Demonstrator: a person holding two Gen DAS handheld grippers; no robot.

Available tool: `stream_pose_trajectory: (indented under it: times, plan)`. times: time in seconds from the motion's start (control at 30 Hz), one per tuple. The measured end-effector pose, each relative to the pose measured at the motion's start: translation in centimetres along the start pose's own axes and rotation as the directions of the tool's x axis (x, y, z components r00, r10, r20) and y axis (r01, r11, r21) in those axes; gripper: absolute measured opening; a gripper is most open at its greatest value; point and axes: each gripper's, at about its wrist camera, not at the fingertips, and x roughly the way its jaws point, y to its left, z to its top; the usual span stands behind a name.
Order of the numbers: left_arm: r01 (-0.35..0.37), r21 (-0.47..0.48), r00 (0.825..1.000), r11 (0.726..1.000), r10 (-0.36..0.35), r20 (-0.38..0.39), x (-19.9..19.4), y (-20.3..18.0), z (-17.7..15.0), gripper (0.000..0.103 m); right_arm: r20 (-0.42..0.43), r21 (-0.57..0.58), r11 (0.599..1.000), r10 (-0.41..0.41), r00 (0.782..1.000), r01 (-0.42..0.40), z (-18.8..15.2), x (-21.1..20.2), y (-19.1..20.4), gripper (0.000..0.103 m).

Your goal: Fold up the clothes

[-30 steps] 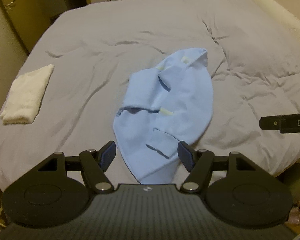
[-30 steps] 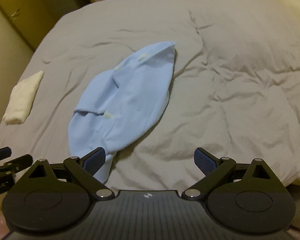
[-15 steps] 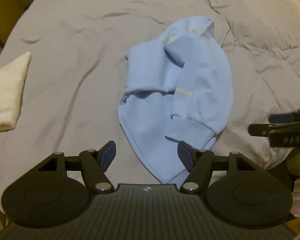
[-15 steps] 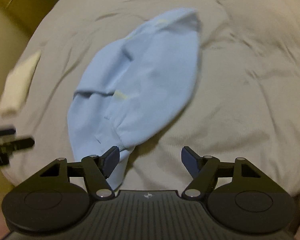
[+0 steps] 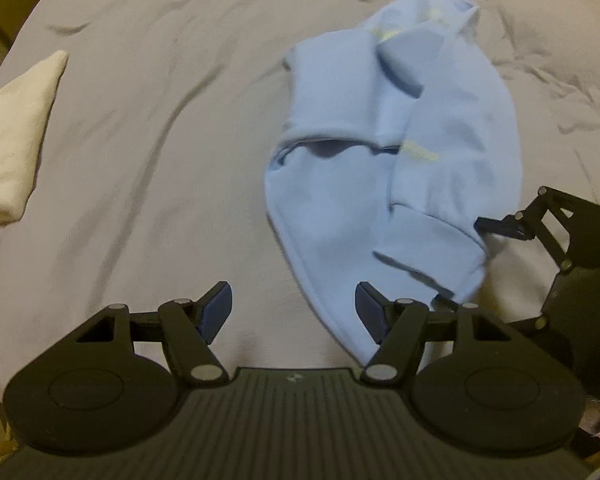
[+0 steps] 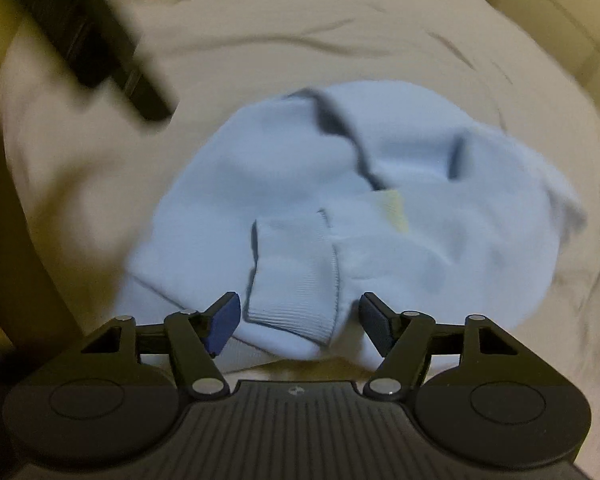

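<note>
Both open, the right tool (image 6: 300, 322) is straddling the sweater (image 6: 380, 208) cuff (image 6: 292, 280) while the left tool (image 5: 294, 310) is hovering; pinching stacked layers is risking dragging the bundle.

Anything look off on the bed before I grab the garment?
Nothing damaged or spilled. The light blue sweatshirt lies crumpled and askew on the grey duvet, one ribbed cuff flopped over its body between the open right gripper jaws. The white folded towel sits tidy.
</note>
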Motion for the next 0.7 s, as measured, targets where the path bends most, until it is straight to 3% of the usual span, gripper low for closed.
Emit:
stream_pose_trajectory:
  times: [0.1, 0.13, 0.2, 0.23, 0.3, 0.33, 0.4, 0.47, 0.6, 0.7]
  plan:
    - [-0.007, -0.022, 1.0, 1.0, 0.007, -0.011, 0.6, 0.2, 0.2, 0.064, 0.017, -0.181, 0.978, -0.104, 0.994, 0.106, -0.4, 2.0, 1.7, 0.067]
    - [-0.009, -0.024, 1.0, 1.0, 0.009, -0.014, 0.7, 0.1, 0.3, 0.064, 0.012, -0.189, 0.977, -0.102, 0.995, 0.102, -0.5, 2.4, 1.6, 0.06]
    - [-0.012, -0.019, 1.0, 1.0, 0.012, -0.014, 0.6, -0.1, 0.6, 0.064, 0.009, -0.096, 0.993, -0.074, 0.997, 0.074, -0.5, 2.3, 0.0, 0.046]
    - [-0.013, -0.016, 1.0, 1.0, 0.013, -0.013, 0.6, -0.3, 0.8, 0.064, 0.02, -0.009, 0.997, -0.077, 0.997, 0.077, -0.7, 1.5, -1.6, 0.034]
    - [-0.005, -0.006, 1.0, 1.0, 0.005, -0.003, 0.6, -0.8, 1.3, 0.064, 0.048, 0.229, 0.97, -0.098, 0.994, 0.084, -1.9, -0.9, -5.8, 0.029]
    - [0.0, 0.005, 1.0, 1.0, 0.0, 0.0, 0.7, -1.4, 1.7, 0.064, 0.059, 0.354, 0.931, -0.116, 0.992, 0.088, -2.8, -2.3, -8.2, 0.028]
    - [0.011, 0.025, 1.0, 1.0, -0.011, 0.006, 0.8, -2.5, 2.4, 0.064, 0.032, 0.564, 0.812, -0.206, 0.978, 0.153, -6.2, -5.4, -13.6, 0.028]
    - [0.02, 0.046, 1.0, 0.999, -0.021, 0.011, 1.0, -3.7, 3.2, 0.064, -0.034, 0.733, 0.639, -0.306, 0.951, 0.232, -10.9, -8.8, -19.1, 0.028]
    - [0.041, 0.089, 0.999, 0.995, -0.043, 0.022, 1.3, -6.1, 4.8, 0.064, -0.228, 0.842, 0.363, -0.433, 0.872, 0.4, -20.3, -13.6, -27.1, 0.027]
    - [0.058, 0.129, 0.998, 0.99, -0.063, 0.032, 1.8, -9.2, 6.4, 0.064, -0.384, 0.849, 0.213, -0.382, 0.841, 0.484, -26.5, -13.5, -31.2, 0.027]
